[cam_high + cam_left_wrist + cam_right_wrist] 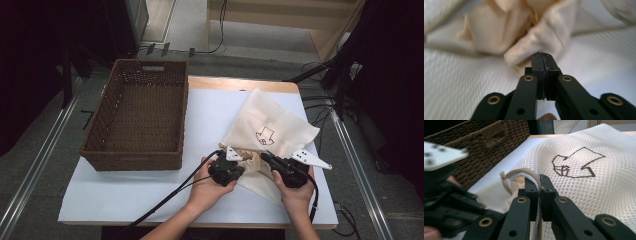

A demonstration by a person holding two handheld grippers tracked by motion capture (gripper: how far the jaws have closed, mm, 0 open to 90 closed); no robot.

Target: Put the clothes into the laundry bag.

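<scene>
Two grippers are working at the near right of the table (150,195), each held in one of the person's hands. The right gripper (539,185) is clamping the zipped edge of a white mesh bag (584,192), its jaws pressed together with the mesh and the zipper tape running down between them. A beige zipper pull (505,183) is hanging just left of those jaws. In the high view the bag (272,125) is lying on the right half of the table, spreading away from the grippers toward the far edge, with a dark line drawing (265,136) facing up. The left gripper (543,58) is sitting with its jaws shut flat against each other; a fold of cream cloth (536,42) is bunching up right at their tips, but whether any of it is caught between them cannot be told, since the view is blurred there. That cloth is lying on the mesh. In the high view the left gripper (226,170) is resting just beside the right gripper (287,170), with the bag's near end between them. One brown wicker basket (137,117) is standing on the left half of the table, apart from the bag.
</scene>
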